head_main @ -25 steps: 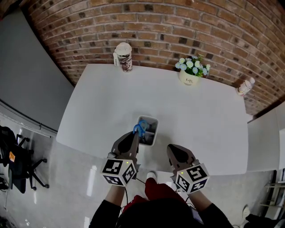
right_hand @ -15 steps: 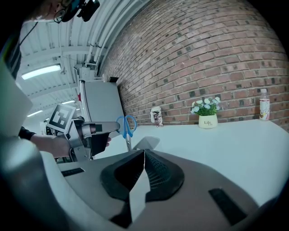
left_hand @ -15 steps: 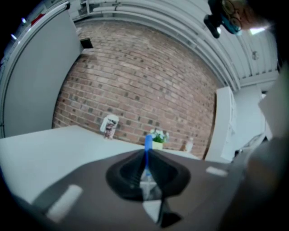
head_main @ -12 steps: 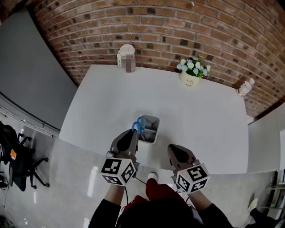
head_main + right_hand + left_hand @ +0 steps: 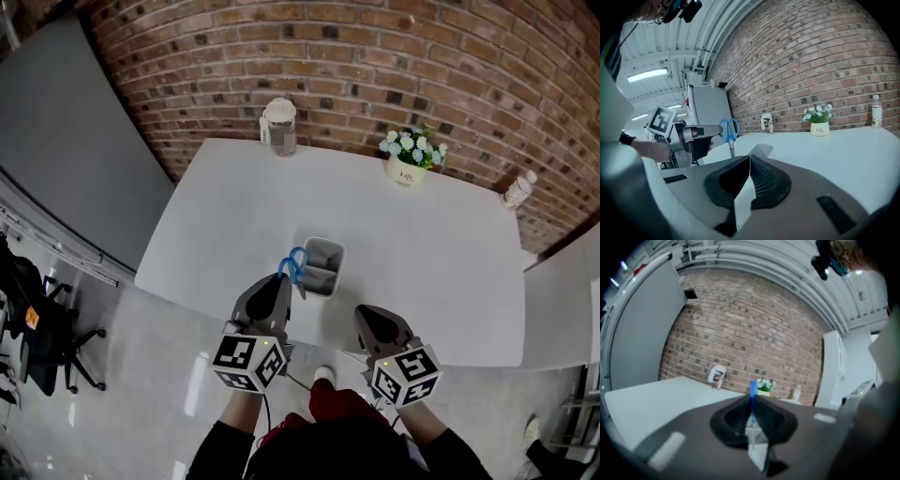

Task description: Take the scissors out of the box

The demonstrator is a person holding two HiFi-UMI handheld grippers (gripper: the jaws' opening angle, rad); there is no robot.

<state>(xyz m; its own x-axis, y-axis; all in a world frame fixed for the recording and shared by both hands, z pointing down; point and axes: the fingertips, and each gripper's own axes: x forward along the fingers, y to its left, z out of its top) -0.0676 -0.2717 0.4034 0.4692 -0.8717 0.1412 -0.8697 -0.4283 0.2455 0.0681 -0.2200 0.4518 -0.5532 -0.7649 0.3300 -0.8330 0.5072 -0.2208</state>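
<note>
Left gripper (image 5: 280, 283) is clamped on the scissors (image 5: 294, 265) by the blue handles, blades down, at the left rim of the box (image 5: 331, 247) near the table (image 5: 234, 211) front edge. Right gripper (image 5: 368, 315): jaws together, empty.

A white rectangular table (image 5: 225, 220) fills mid-frame, bearing a grey open box (image 5: 327, 247) lower centre, and a lidded jar (image 5: 280, 127), a white flowerpot (image 5: 407, 167) and a small bottle (image 5: 517, 189) along the top.

There are 1 table (image 5: 234, 216), 1 box (image 5: 330, 246), 1 scissors (image 5: 294, 265), 1 flowerpot (image 5: 406, 172), 1 jar (image 5: 280, 127), 1 bottle (image 5: 517, 189) and 2 claws (image 5: 279, 281) (image 5: 367, 314).
</note>
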